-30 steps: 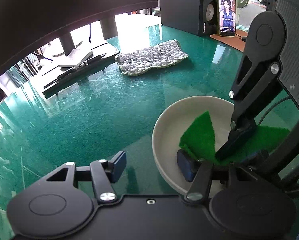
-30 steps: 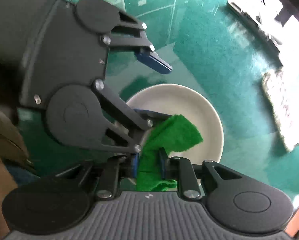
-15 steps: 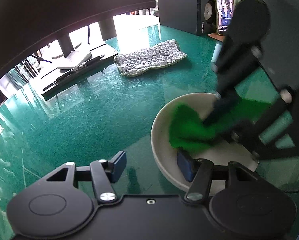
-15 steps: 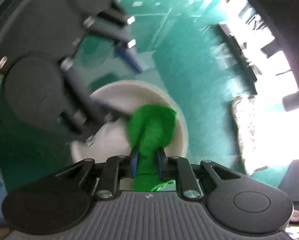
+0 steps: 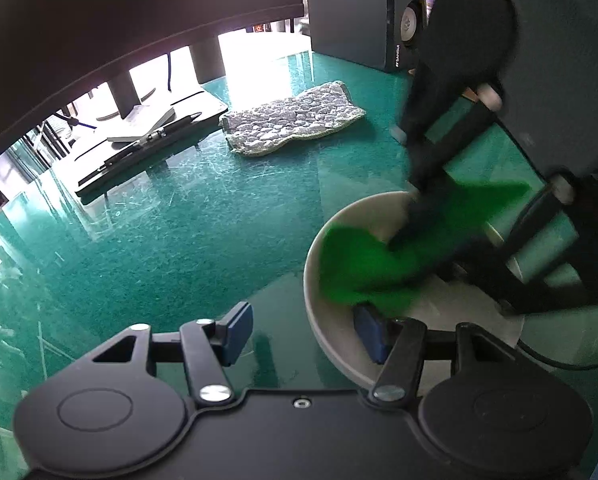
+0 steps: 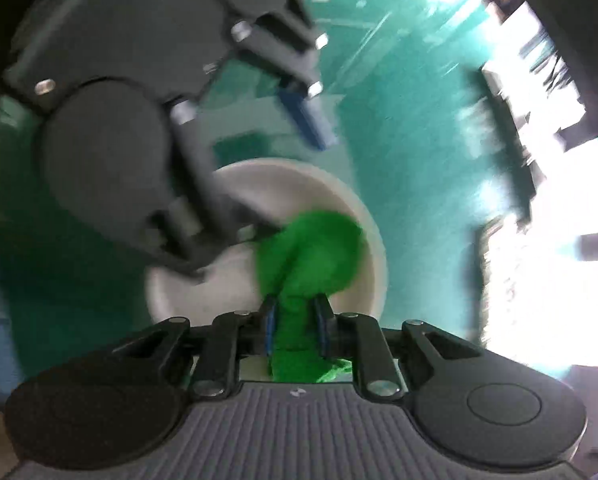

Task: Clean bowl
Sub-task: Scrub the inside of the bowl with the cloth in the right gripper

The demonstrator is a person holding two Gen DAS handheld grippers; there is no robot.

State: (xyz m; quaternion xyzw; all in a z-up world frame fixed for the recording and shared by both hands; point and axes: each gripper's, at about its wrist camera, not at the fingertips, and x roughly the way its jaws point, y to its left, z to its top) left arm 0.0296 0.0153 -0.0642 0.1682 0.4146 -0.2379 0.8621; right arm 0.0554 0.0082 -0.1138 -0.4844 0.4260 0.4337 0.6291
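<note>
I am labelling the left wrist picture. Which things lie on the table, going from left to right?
Black tray with pens → grey cloth → white bowl with the green cloth inside it.

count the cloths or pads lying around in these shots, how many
2. A green scouring pad is clamped in the right hand-held gripper, whose jaws are closing, inside the white bowl. A grey textured cloth lies flat on the green table beyond. Others may be out of view.

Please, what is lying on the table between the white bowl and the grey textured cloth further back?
Nothing. In the left wrist view, between the white bowl and the grey textured cloth there is only bare green glass table, with scratches and reflections.
</note>
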